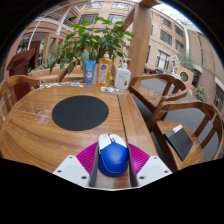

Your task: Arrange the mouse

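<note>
A blue and white mouse (113, 157) sits between my gripper's (113, 160) two fingers, and both magenta pads (88, 156) press against its sides. It is held over the near part of the wooden table (40, 135). A round black mouse pad (80, 112) lies on the table beyond the fingers, a little to the left of the mouse.
At the table's far edge stand a potted plant (92, 40) and several bottles and cartons (104, 72). Wooden chairs (190, 125) stand to the right, one with a dark item (181, 142) on its seat. Another chair (8, 95) stands at the left.
</note>
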The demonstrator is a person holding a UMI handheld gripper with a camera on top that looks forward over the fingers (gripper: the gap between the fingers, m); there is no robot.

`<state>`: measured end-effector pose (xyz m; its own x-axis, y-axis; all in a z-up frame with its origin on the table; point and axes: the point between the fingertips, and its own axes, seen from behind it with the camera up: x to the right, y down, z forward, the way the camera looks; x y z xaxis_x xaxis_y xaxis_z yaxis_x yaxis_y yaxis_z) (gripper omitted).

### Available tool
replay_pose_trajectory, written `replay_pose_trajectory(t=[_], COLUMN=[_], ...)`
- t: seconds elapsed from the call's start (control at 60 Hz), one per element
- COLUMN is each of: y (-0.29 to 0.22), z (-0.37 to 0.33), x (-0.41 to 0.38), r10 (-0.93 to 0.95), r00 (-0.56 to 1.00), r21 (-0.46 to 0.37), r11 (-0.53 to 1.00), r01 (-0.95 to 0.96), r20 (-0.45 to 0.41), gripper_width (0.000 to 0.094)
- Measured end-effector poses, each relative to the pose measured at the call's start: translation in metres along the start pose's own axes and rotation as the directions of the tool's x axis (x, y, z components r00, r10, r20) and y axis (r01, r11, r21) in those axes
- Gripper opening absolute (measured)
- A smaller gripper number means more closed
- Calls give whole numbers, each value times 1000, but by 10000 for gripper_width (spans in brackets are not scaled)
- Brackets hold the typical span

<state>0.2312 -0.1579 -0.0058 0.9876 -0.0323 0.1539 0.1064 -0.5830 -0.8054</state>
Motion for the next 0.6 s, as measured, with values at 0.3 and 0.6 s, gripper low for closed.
replay_pose_trajectory(t=[0.3,0.6], y=[-38,-230], z=[-10,-40], x=[14,49], r10=[81,187], r00=[995,977], r21=[51,347], r11=[996,927], r01=[-78,-142], r20=[-58,-101], gripper_width=[390,389])
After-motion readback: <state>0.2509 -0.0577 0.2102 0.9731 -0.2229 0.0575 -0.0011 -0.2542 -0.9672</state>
